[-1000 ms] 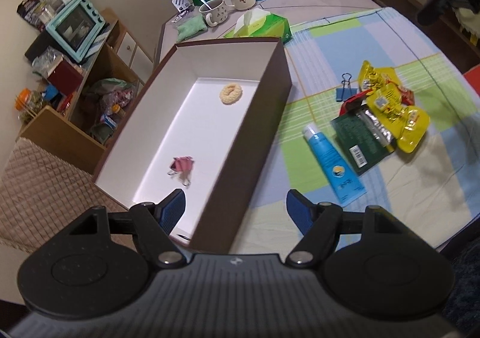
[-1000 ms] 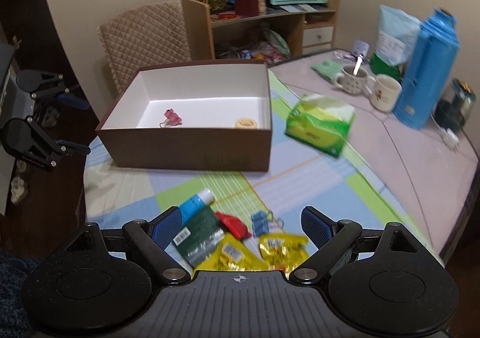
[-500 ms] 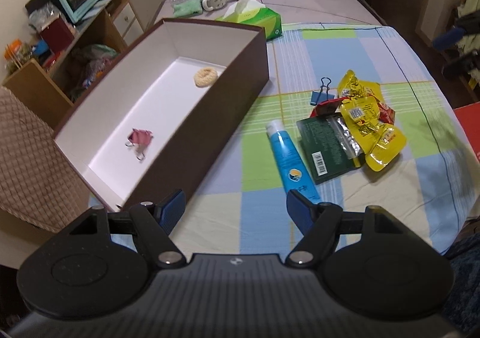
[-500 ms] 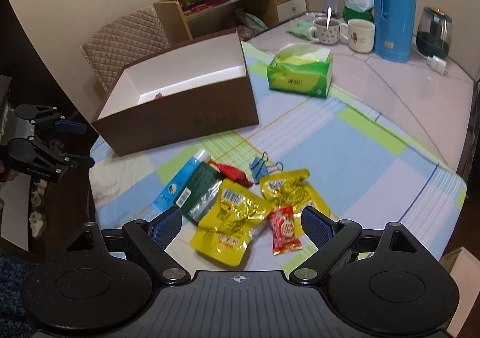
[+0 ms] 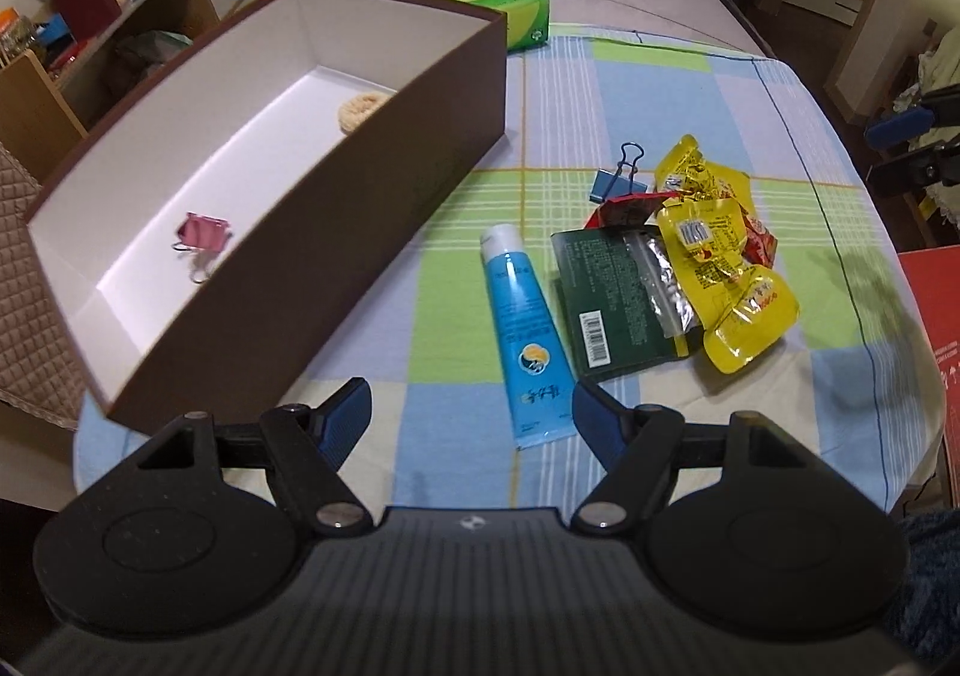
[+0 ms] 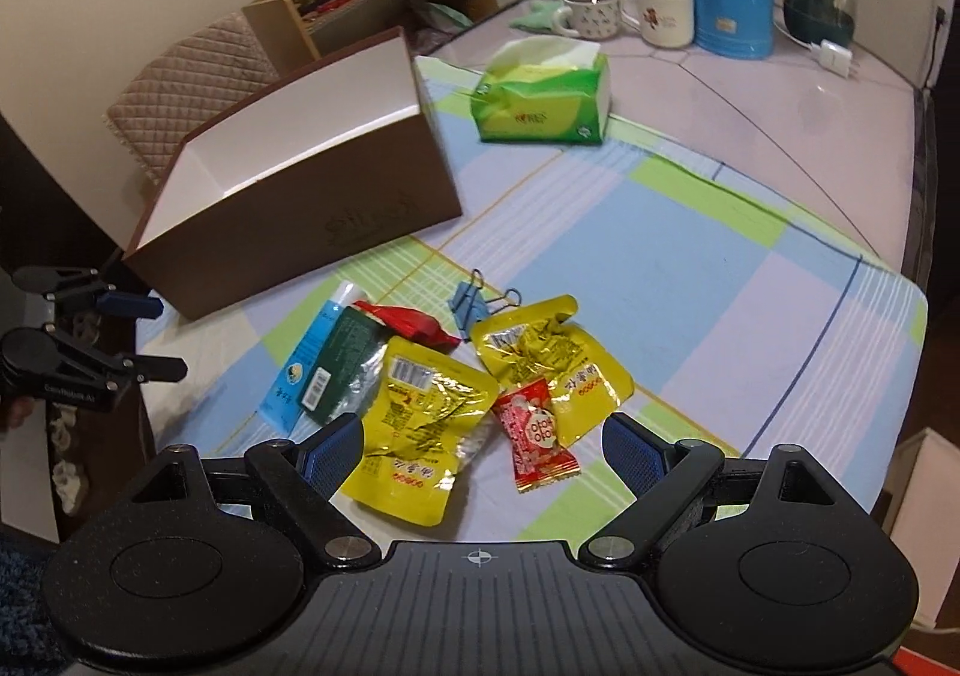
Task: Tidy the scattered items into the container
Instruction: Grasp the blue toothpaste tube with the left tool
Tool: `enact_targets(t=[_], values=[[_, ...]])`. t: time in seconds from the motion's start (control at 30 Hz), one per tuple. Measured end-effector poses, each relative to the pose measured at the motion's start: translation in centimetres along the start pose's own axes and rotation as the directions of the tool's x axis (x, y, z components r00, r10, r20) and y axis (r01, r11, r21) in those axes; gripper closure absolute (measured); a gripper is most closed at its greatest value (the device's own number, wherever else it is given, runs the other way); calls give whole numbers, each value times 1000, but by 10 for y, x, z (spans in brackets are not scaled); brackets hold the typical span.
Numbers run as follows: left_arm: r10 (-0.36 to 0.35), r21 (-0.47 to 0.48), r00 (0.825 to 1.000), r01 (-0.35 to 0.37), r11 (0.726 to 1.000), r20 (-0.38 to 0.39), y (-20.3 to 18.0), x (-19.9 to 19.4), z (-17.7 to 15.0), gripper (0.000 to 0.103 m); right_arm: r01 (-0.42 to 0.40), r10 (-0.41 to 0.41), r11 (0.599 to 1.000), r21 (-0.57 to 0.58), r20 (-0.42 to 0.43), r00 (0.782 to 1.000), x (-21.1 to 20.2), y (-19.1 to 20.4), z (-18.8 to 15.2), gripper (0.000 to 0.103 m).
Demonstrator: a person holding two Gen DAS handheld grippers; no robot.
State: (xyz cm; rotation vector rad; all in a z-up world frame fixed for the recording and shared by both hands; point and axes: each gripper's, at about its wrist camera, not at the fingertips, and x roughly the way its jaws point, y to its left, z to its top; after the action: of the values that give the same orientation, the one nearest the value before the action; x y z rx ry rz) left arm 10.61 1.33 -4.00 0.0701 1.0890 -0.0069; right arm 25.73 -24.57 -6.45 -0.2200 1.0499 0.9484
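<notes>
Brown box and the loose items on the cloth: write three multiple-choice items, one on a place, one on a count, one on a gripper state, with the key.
1. Where does the pink binder clip lie?
A. inside the brown box
B. on the tissue pack
C. under the blue tube

2. How many yellow snack packets lie on the cloth?
A. one
B. two
C. four

3. How is the right gripper?
A. shut on a candy
B. shut, empty
C. open, empty

Key: 1 A, the clip rests on the box's white floor. 2 B, two yellow packets flank the red candy. 3 C, its fingers stand wide apart above the packets, gripping nothing.
</notes>
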Motion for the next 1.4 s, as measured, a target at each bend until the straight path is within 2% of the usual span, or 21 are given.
enact_targets(t=[0.47, 0.83, 1.13, 1.37, 1.4], values=[[-68, -25, 996, 66, 997, -58, -4, 50, 17, 35, 21, -19, 999, 29, -48, 999, 23, -19, 6, 14], [-42, -14, 996, 41, 999, -76, -7, 74, 28, 35, 19, -14, 998, 62, -69, 998, 35, -28, 10, 14], [-31, -13, 998, 30, 999, -51, -13, 101, 34, 40, 23, -16, 996, 85, -84, 996, 42, -36, 9, 14], [-52, -21, 998, 51, 998, -25, -14, 111, 37, 39, 33, -24, 994, 103, -88, 996, 44, -44, 9, 14], [-53, -23, 998, 53, 998, -23, -14, 112, 38, 42, 34, -24, 994, 105, -89, 996, 44, -44, 9, 14]])
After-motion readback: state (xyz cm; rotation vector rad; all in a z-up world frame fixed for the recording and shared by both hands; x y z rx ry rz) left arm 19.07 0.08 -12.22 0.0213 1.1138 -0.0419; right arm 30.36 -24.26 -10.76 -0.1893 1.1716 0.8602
